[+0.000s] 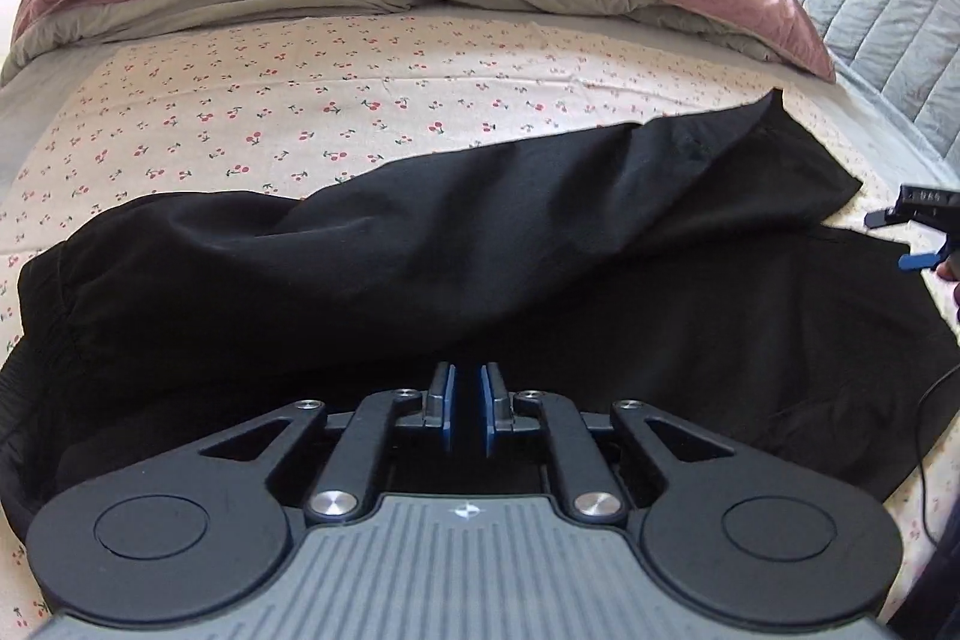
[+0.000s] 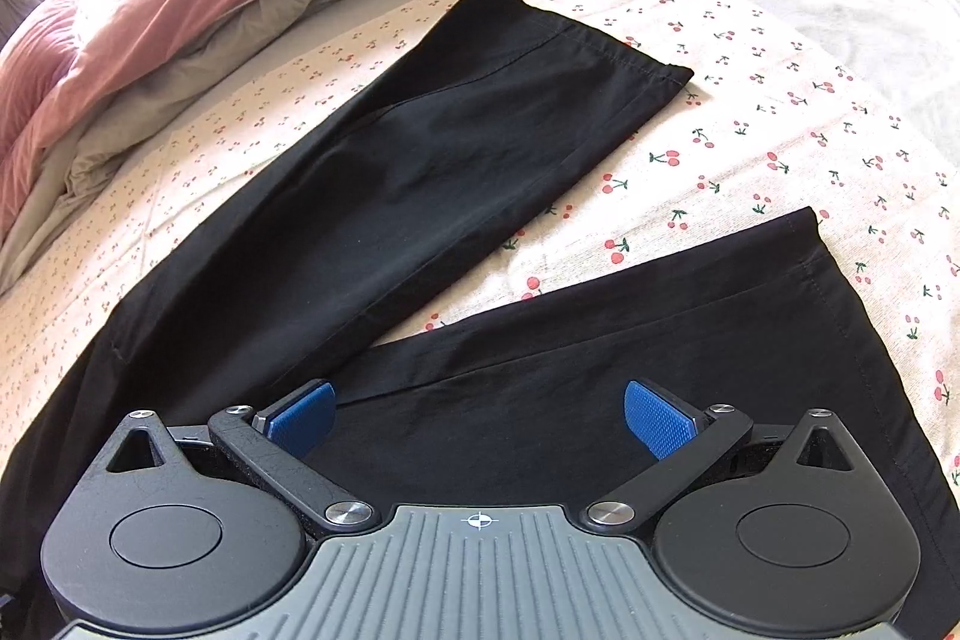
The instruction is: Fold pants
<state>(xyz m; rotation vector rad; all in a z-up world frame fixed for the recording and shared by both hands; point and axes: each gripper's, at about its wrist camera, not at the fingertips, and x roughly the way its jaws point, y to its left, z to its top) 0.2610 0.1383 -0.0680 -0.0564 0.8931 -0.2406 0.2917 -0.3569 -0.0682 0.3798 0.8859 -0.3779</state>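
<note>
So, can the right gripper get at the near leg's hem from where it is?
Probably yes. The right gripper is open above the near leg, and nothing lies on the cloth between it and the hem. The far leg is splayed away, clear of the path.

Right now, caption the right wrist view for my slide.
Open right gripper poised over black pants, legs splayed in a V on the cherry-print sheet.
</note>
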